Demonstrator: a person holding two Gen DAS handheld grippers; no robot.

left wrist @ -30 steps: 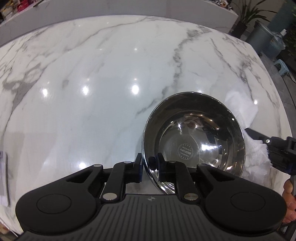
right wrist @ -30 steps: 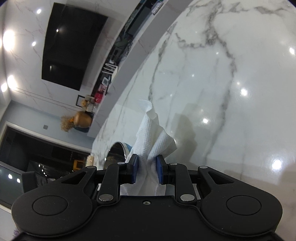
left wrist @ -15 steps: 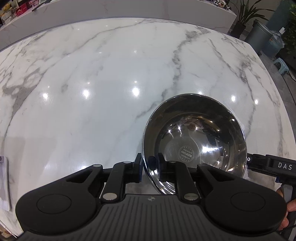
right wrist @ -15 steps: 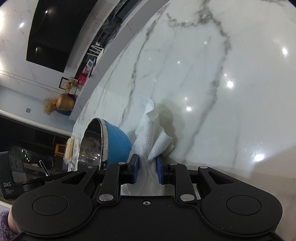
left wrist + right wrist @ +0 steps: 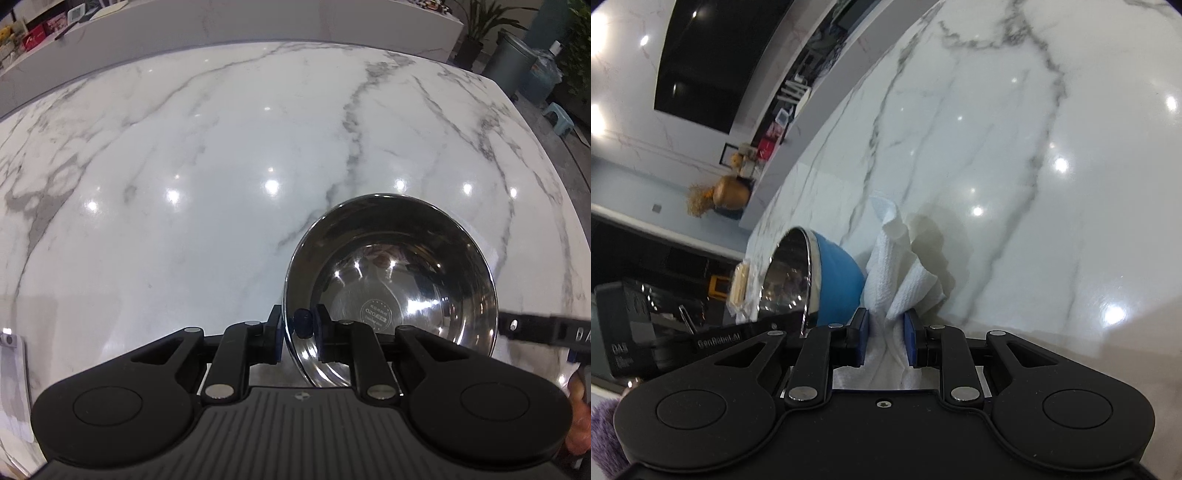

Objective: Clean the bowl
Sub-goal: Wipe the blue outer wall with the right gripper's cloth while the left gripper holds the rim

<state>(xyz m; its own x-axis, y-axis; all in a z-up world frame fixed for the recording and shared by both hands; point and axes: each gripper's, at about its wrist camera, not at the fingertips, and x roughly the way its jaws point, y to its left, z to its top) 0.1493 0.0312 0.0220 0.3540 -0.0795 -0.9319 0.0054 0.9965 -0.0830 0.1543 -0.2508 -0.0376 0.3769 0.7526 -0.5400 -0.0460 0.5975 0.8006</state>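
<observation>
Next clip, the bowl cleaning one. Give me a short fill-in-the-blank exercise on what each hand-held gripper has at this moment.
1. The left hand-held gripper is clamped on the rim of the ____.
2. The right hand-held gripper holds a white ____.
3. Seen from the right wrist, the bowl has an outside coloured ____.
4. The countertop under everything is white ____ with grey veins.

Missing words: bowl; paper towel; blue; marble

The near rim of the bowl (image 5: 388, 280) is hidden behind the left gripper (image 5: 298, 338), and its printed stamp is too small to read. The paper towel (image 5: 901, 273) disappears behind the right gripper (image 5: 885, 339). The frame's right edge cuts off a hand (image 5: 579, 413).
</observation>
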